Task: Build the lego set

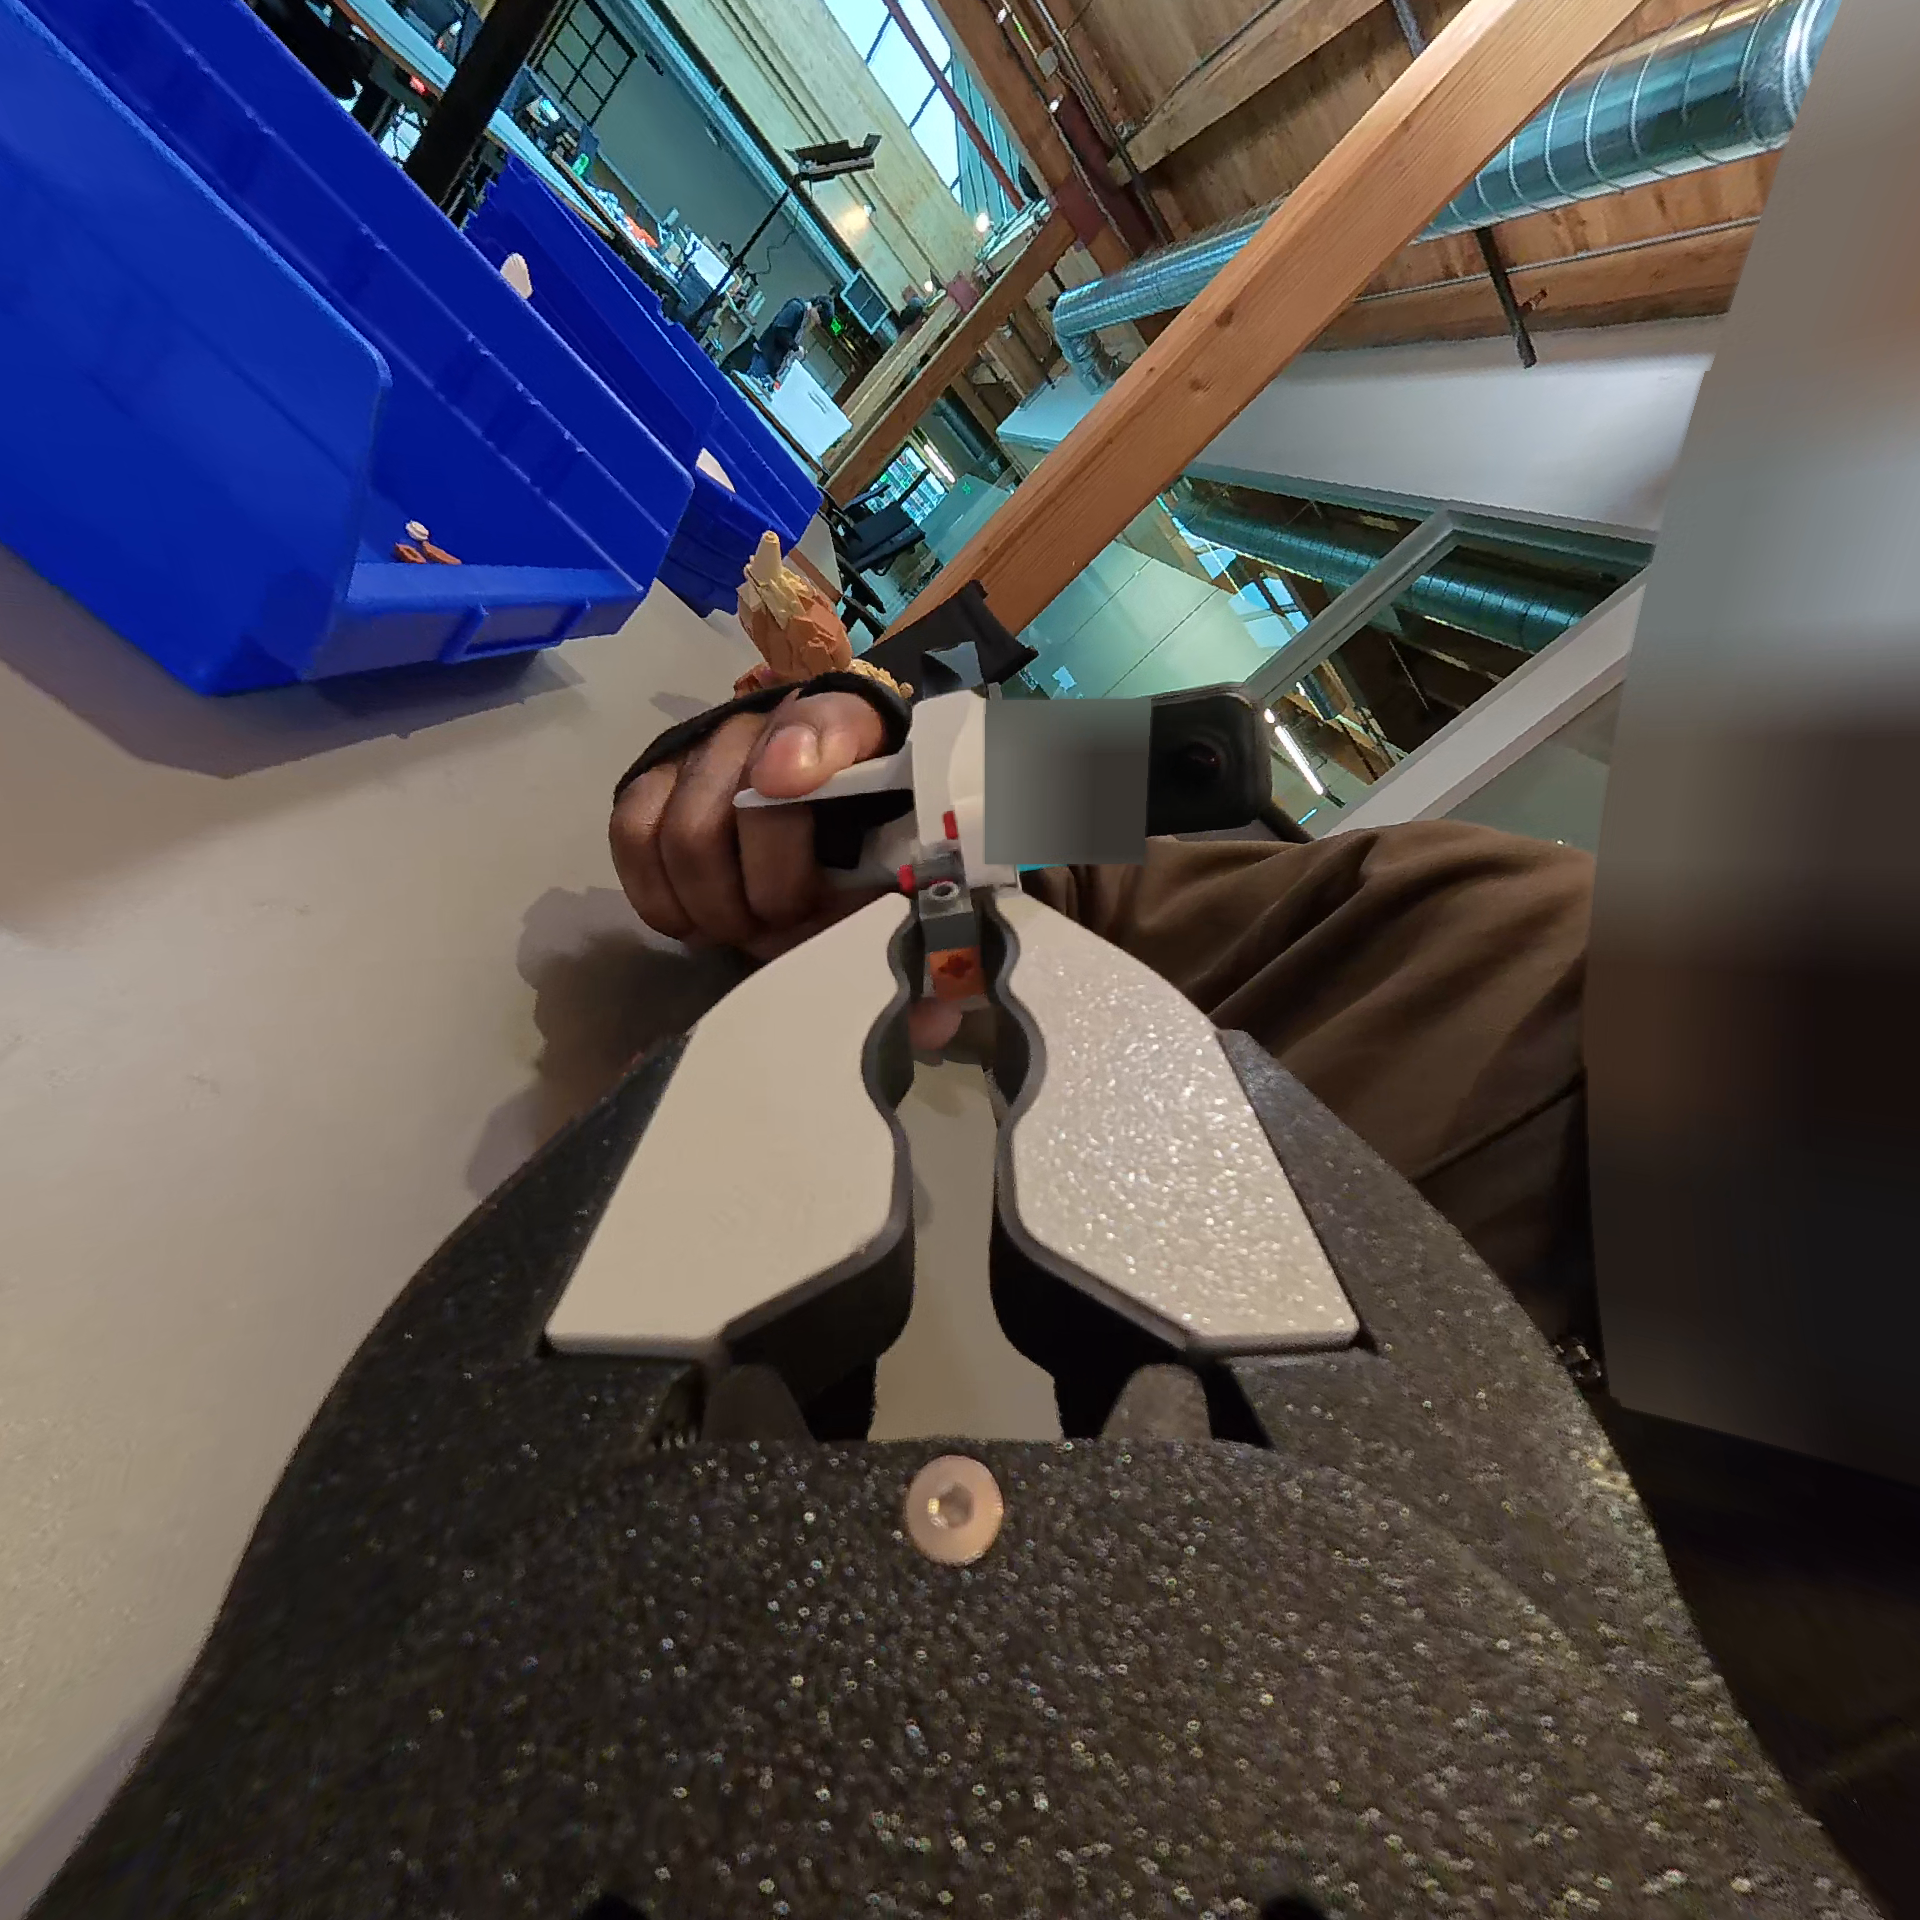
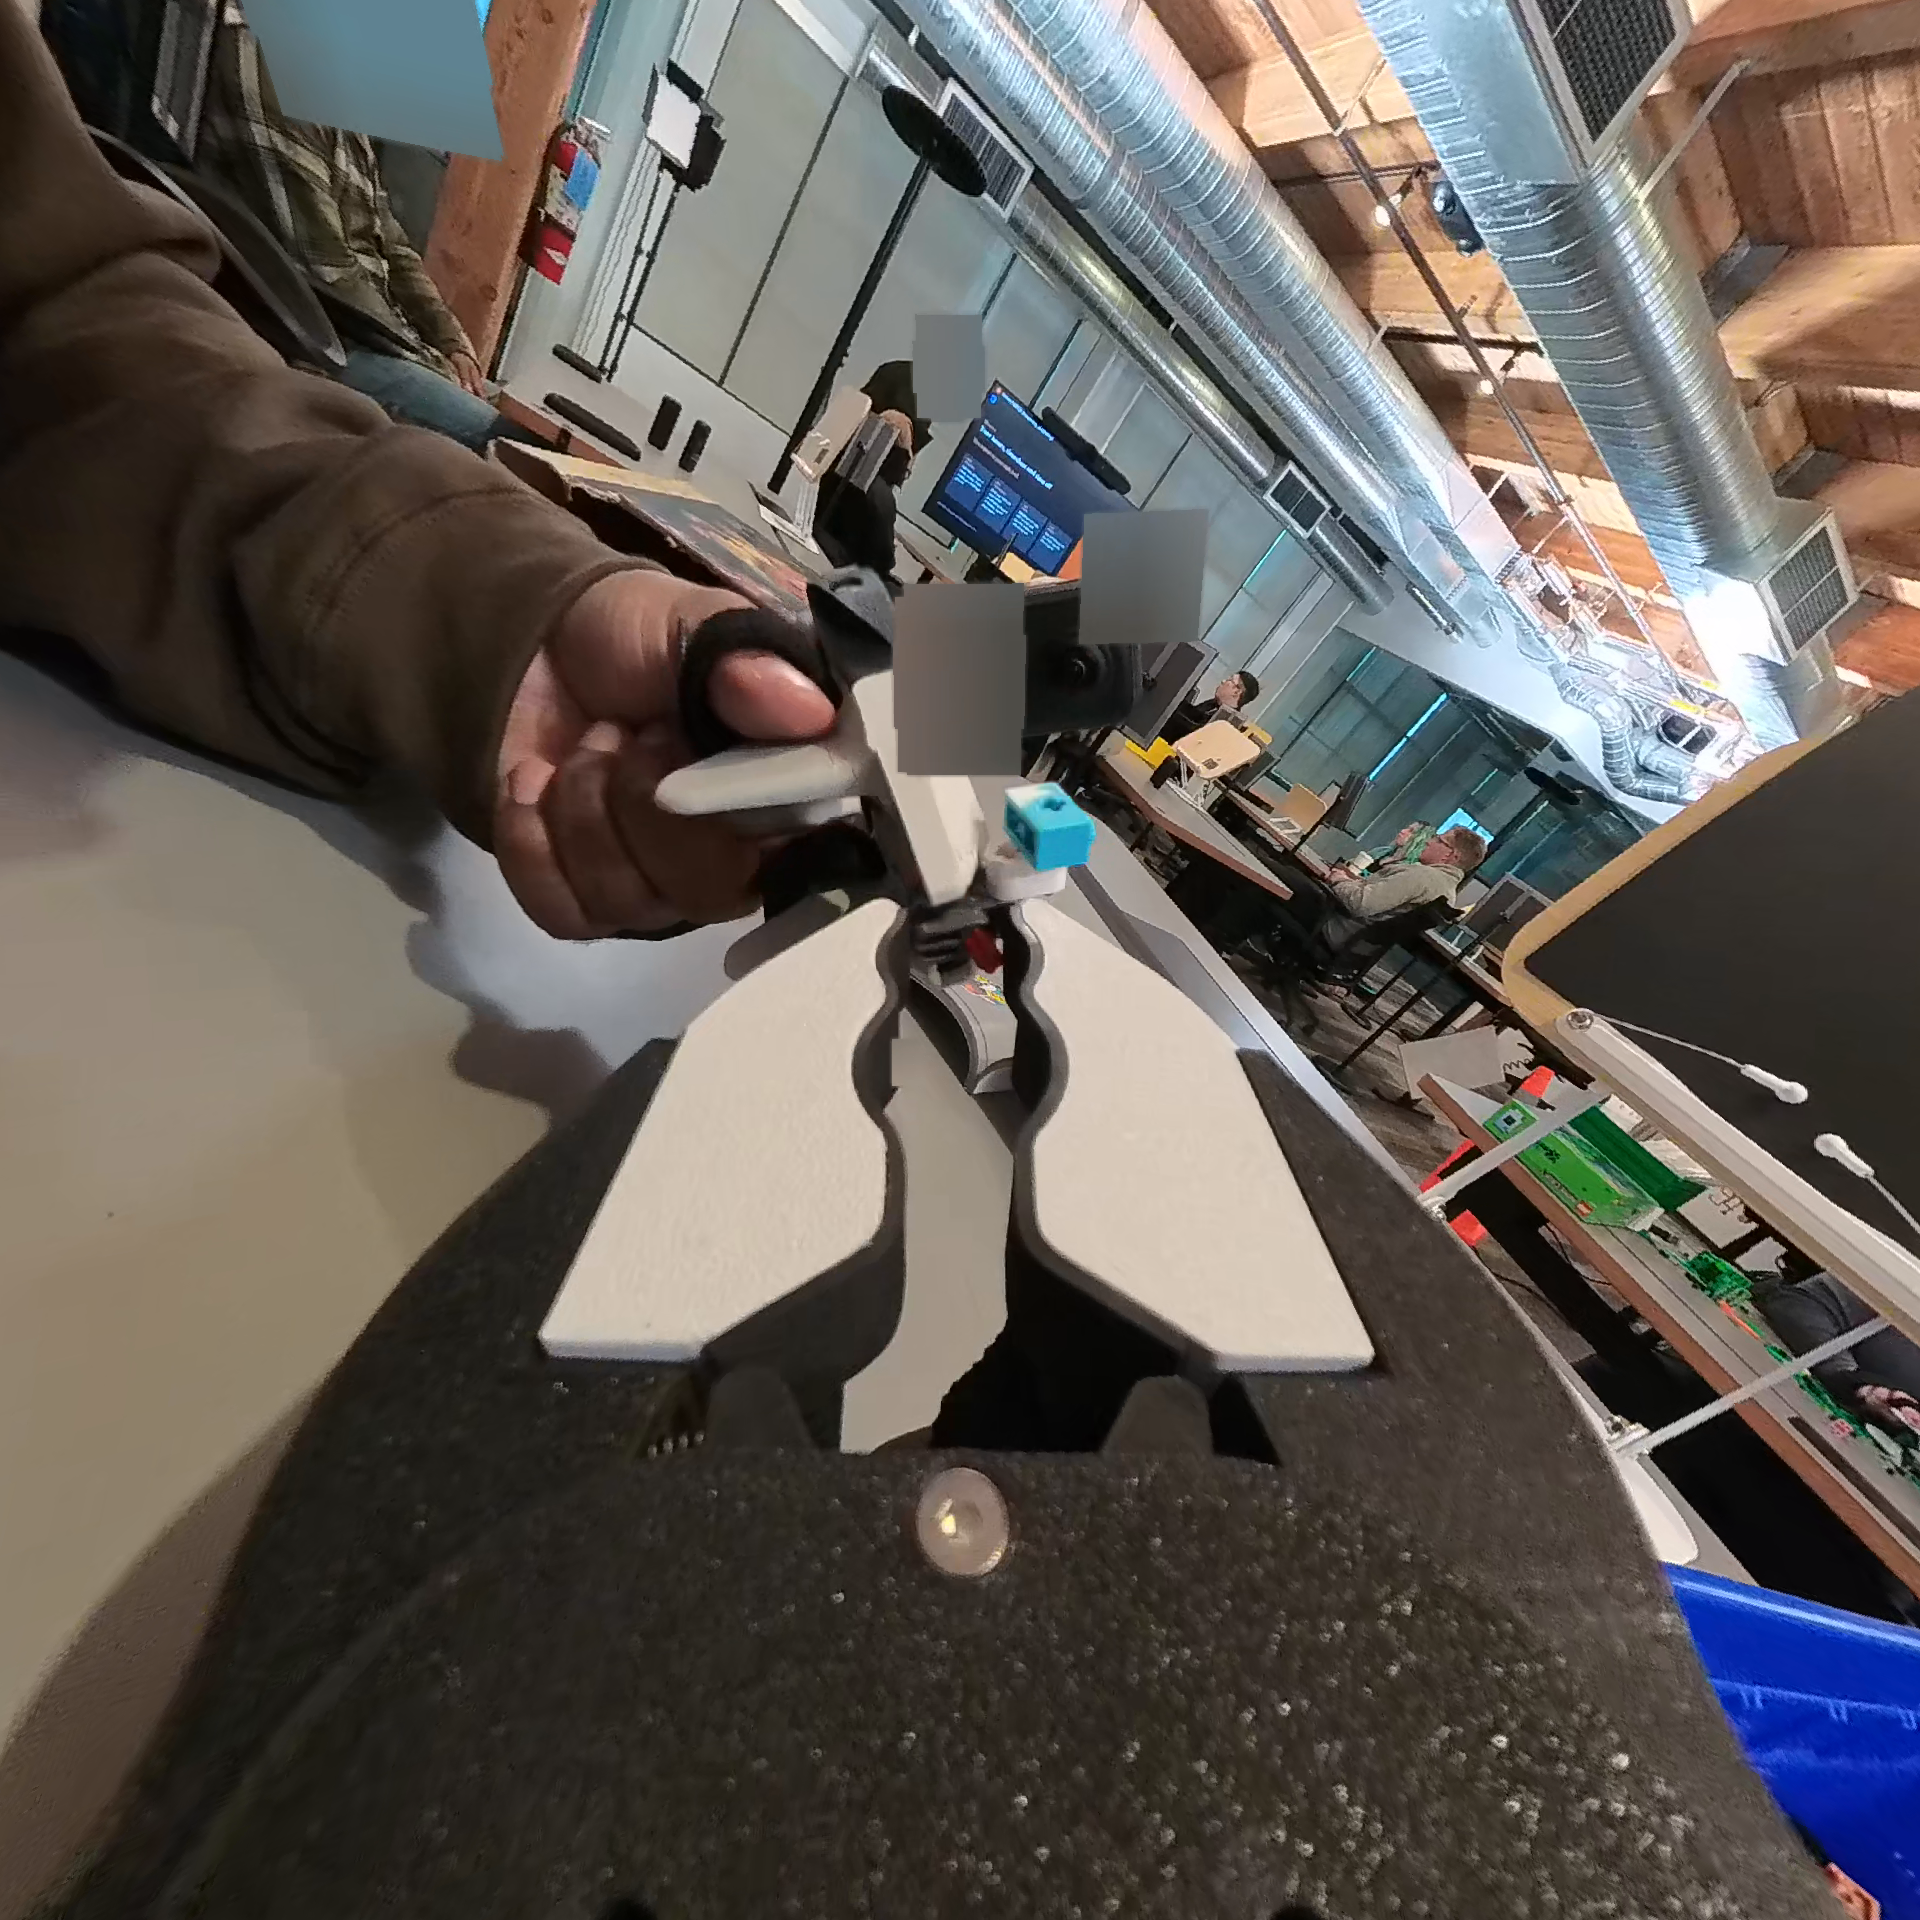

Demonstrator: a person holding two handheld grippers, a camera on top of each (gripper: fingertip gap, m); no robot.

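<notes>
In the left wrist view my left gripper (image 1: 951, 935) is shut on a small lego assembly (image 1: 951, 956) of dark grey and orange pieces, with red pins just beyond the tips. The right gripper (image 1: 935, 800), held by a hand, meets it tip to tip from the far side. In the right wrist view my right gripper (image 2: 961, 935) is shut on the dark and red end of the lego assembly (image 2: 961, 940). A cyan brick (image 2: 1049, 831) on a white piece sticks up just past the tips, next to the left gripper's white fingers (image 2: 748, 790).
Blue bins (image 1: 312, 364) stand at the back left of the grey table (image 1: 260, 987); one holds small loose pieces (image 1: 426, 545). A brown lego figure (image 1: 790, 623) stands behind the hand. A blue bin corner (image 2: 1818, 1714) shows at lower right. People sit at far tables. My left and right fingertips are right by each other.
</notes>
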